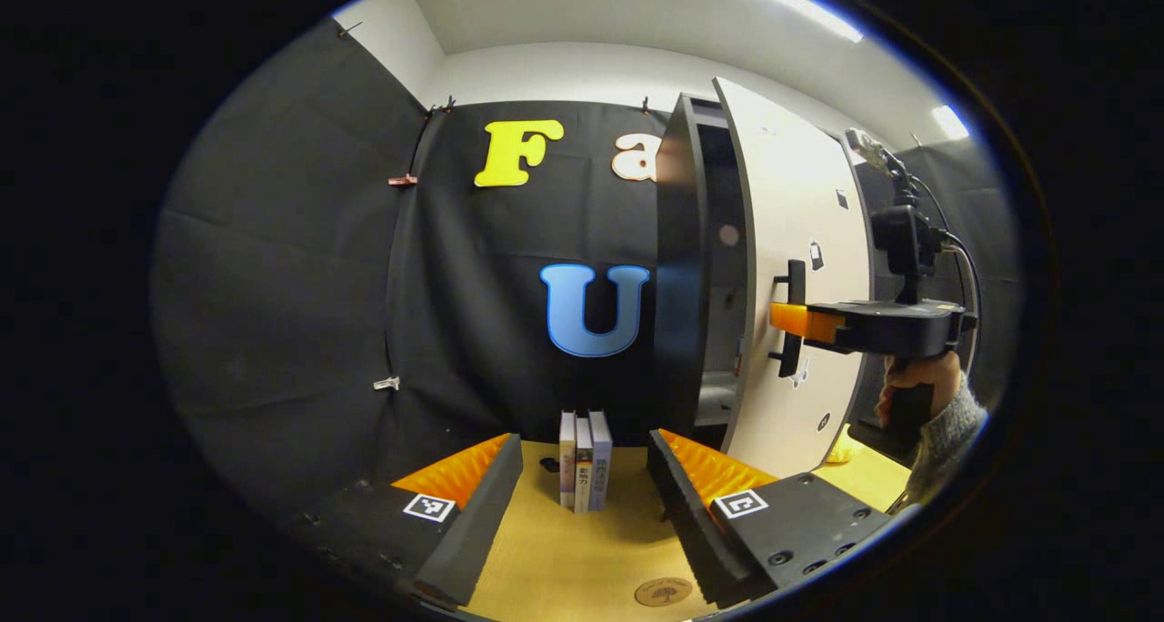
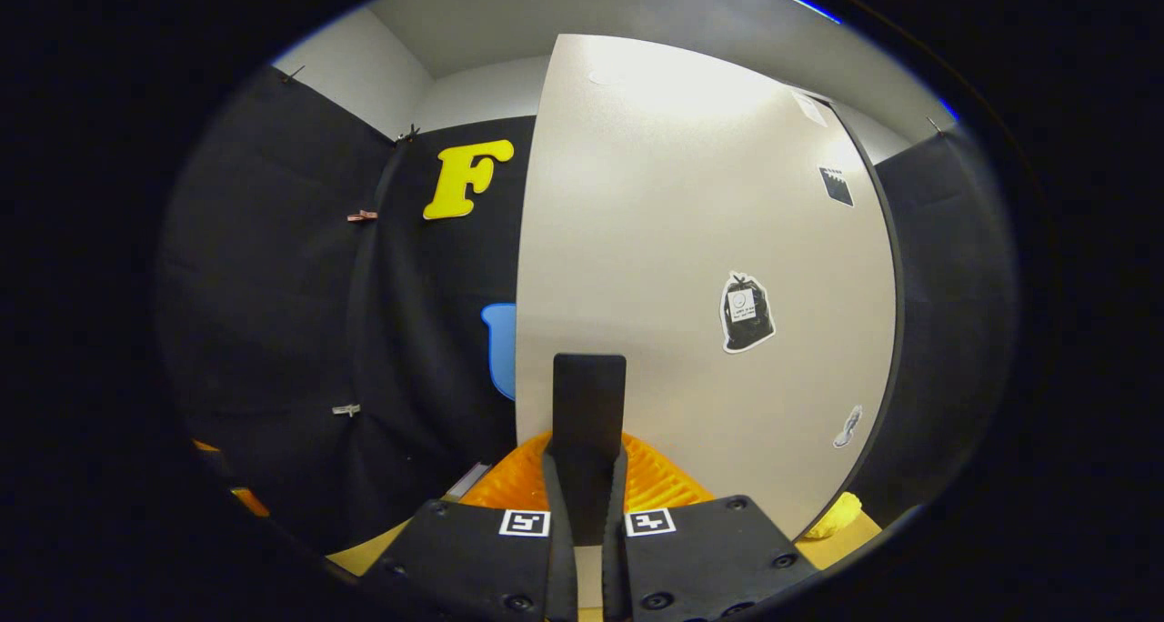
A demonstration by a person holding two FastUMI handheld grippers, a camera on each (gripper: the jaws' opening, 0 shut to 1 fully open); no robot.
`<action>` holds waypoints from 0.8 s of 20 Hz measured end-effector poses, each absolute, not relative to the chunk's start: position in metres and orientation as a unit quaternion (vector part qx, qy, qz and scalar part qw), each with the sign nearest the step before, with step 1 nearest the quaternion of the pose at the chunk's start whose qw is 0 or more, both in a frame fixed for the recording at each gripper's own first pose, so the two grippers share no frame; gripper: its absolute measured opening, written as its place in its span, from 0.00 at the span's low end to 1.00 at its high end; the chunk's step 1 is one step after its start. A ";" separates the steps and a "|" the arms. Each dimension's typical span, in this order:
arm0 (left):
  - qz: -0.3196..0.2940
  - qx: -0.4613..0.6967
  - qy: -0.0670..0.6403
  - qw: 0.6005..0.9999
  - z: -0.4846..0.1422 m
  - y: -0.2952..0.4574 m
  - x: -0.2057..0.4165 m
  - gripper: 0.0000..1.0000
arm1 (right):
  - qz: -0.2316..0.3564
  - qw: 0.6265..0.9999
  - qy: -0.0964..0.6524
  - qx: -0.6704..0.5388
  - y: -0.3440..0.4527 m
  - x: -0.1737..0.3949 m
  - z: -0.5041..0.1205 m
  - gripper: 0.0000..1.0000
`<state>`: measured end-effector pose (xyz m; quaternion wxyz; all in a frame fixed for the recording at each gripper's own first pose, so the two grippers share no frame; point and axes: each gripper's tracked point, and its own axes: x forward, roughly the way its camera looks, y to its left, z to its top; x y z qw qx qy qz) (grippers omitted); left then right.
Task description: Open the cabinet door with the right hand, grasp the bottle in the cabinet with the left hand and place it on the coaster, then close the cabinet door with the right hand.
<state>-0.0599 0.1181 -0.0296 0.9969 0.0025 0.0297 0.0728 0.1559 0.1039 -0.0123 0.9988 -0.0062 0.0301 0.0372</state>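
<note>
The pale cabinet door (image 1: 800,240) stands partly open, with a dark gap showing the cabinet's inside (image 1: 718,331). My right gripper (image 1: 789,319), held by a person's hand (image 1: 909,381), is shut on the door's black handle (image 1: 794,281). In the right gripper view the handle (image 2: 588,395) runs up between the fingers of my right gripper (image 2: 587,476), against the door (image 2: 673,240). I cannot make out the bottle in the dark inside. My left gripper (image 1: 582,445) hangs open over the table, and the round coaster (image 1: 664,591) lies near its right finger.
Three books (image 1: 585,458) stand upright on the yellow table (image 1: 564,558) ahead of the left gripper. A yellow object (image 2: 837,515) lies by the door's lower corner. Stickers (image 2: 747,311) dot the door's front.
</note>
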 end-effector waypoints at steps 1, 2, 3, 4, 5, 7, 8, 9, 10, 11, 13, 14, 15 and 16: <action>0.067 0.007 0.029 0.997 -0.027 0.111 -0.061 0.88 | 0.042 0.999 0.033 -0.008 0.101 0.150 -0.011 0.15; 0.061 0.011 0.029 0.998 -0.027 0.105 -0.062 0.88 | 0.045 0.998 0.037 -0.011 0.097 0.143 -0.010 0.15; 0.054 0.013 0.028 0.998 -0.025 0.098 -0.062 0.88 | 0.046 0.998 0.041 -0.009 0.094 0.135 -0.010 0.15; 0.047 0.016 0.027 0.998 -0.023 0.091 -0.064 0.88 | 0.047 0.998 0.043 -0.009 0.090 0.127 -0.009 0.15; 0.039 0.017 0.025 0.999 -0.020 0.083 -0.064 0.88 | 0.047 0.998 0.043 -0.011 0.085 0.118 -0.007 0.15; 0.020 0.018 0.023 0.999 -0.018 0.067 -0.067 0.88 | 0.047 0.998 0.045 -0.010 0.077 0.101 -0.005 0.15; 0.009 0.018 0.022 1.000 -0.018 0.058 -0.068 0.88 | 0.050 0.998 0.048 -0.008 0.073 0.093 -0.004 0.15; -0.002 0.018 0.022 1.000 -0.017 0.049 -0.067 0.88 | 0.052 0.997 0.049 -0.004 0.066 0.086 -0.003 0.15; -0.014 0.017 0.021 1.000 -0.017 0.040 -0.067 0.87 | 0.053 0.997 0.052 -0.001 0.059 0.079 -0.002 0.15; -0.028 0.015 0.021 0.999 -0.016 0.030 -0.064 0.88 | 0.051 0.997 0.054 0.000 0.053 0.072 -0.001 0.15; -0.058 0.009 0.021 0.998 -0.016 0.010 -0.059 0.88 | 0.042 0.998 0.056 0.000 0.038 0.058 0.002 0.15; -0.072 0.009 0.021 0.997 -0.017 0.001 -0.056 0.88 | 0.037 0.998 0.056 0.002 0.031 0.050 0.003 0.15; -0.084 0.010 0.021 0.996 -0.016 -0.007 -0.053 0.88 | 0.031 0.998 0.057 0.004 0.024 0.044 0.005 0.14; -0.096 0.011 0.021 0.995 -0.015 -0.014 -0.050 0.90 | 0.025 0.998 0.058 0.004 0.017 0.037 0.005 0.14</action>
